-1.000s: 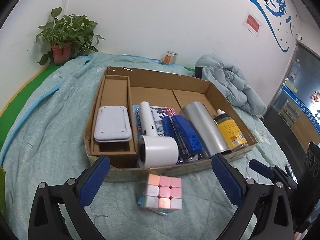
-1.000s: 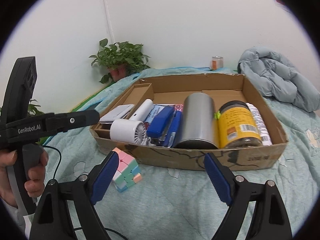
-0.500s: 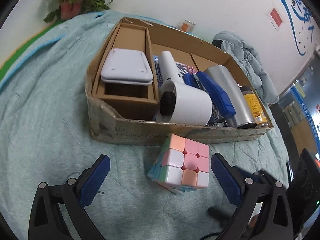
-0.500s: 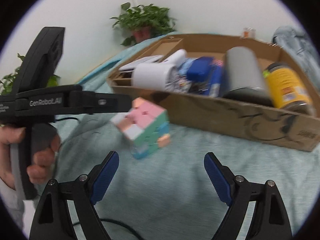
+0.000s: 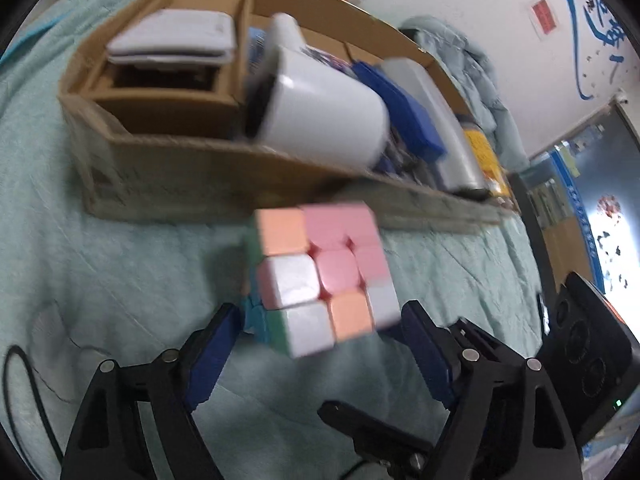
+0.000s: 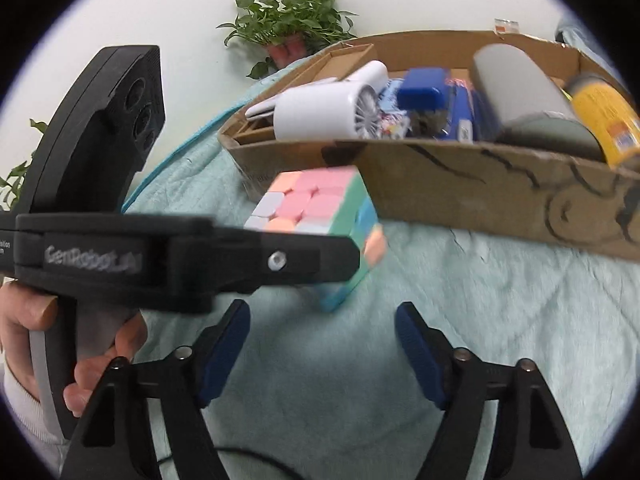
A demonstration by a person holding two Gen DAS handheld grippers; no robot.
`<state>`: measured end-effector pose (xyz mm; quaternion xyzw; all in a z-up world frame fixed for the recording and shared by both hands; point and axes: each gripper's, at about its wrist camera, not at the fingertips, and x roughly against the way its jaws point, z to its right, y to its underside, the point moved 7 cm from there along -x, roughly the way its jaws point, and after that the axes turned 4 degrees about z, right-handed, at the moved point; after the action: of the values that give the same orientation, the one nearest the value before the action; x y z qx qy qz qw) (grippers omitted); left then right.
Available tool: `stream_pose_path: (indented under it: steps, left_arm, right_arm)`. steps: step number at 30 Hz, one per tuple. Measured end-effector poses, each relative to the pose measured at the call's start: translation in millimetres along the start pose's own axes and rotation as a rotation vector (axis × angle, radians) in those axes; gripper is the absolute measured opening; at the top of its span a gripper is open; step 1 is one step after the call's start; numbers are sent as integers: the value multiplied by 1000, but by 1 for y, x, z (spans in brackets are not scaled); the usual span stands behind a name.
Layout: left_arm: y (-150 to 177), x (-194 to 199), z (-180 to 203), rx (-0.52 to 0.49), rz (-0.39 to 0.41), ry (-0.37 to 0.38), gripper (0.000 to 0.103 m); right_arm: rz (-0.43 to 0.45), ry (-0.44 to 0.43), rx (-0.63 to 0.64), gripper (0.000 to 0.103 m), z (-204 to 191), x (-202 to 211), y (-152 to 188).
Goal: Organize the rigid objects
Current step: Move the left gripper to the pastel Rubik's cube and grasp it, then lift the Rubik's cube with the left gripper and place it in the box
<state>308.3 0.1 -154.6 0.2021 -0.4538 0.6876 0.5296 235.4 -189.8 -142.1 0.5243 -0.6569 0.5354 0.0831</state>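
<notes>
A pastel puzzle cube [image 5: 320,276] lies on the teal blanket just in front of the cardboard box [image 5: 192,184]. My left gripper [image 5: 320,344] is open, its blue pads on either side of the cube's near edge; I cannot tell whether they touch it. In the right wrist view the cube [image 6: 320,220] sits ahead of my open, empty right gripper [image 6: 322,344], and the left gripper's black body [image 6: 180,260] crosses in front of the cube's left side.
The cardboard box [image 6: 460,184] holds a white hair dryer [image 6: 328,110], a blue stapler [image 6: 424,88], a grey cylinder [image 6: 516,84], a yellow-labelled jar [image 6: 604,116] and a white flat device [image 5: 172,36]. A potted plant [image 6: 288,20] stands by the wall.
Both grippers have moved forward and down toward the cube, which now looks much larger. The left gripper's jaws have narrowed around the cube. The right gripper's jaws have also narrowed.
</notes>
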Motion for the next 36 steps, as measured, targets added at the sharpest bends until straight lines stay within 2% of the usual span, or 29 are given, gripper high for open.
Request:
stream_pose_path:
  steps: [2,4,8,11,14,16,18,19,21,22,24,25,27,33,35,36]
  left_arm:
    - [12,-1,16,-13,-25,57,81]
    - [22,-3,30,-45,-48,79,81]
    - [15,9,31,-40,20,61,81]
    - [-1,23,18,-35,94,21,81]
    - [-17,28,1,10,117,3,81]
    - [-18,23,-8,60,99,-10,81]
    - [-21,22,-15,86,87,12,81]
    - [-22,22,-18,99,88,25,76]
    - [-24,18,-19,126,91,51,72]
    - [-24,18,-21,141,92,62,72]
    - [-20,16,-27,172,93,69,70]
    - [-20,13,-26,183,92,73,66]
    - [-17,15,-34,219,95,92,66]
    - [-6,18,-33,206,86,100,65]
    - [-6,15,-29,202,86,100,65]
    - [-6,15,-28,200,93,96,65]
  right_arm:
    - [27,18,0,74,6,11,4]
    - [62,40,-3,74,16,25,9]
    - [87,67,-2,74,28,46,13]
    - [93,61,51,74,17,42,8]
    - [94,37,94,74,8,31,-4]
    - [100,13,122,74,6,24,-15]
    - [67,-8,129,74,12,11,-24]
    - [36,-9,138,72,15,1,-28]
    - [39,-48,154,71,14,-7,-34]
    - [34,-58,169,66,11,-12,-35]
    - [-8,-93,197,61,2,-22,-32]
    - [-28,-112,206,58,-3,-23,-28]
    - [-46,-159,212,56,-15,-22,-17]
    - [-29,-132,132,55,-8,-28,-19]
    - [-38,-131,142,53,-10,-34,-24]
    - [-42,-103,166,53,-11,-40,-27]
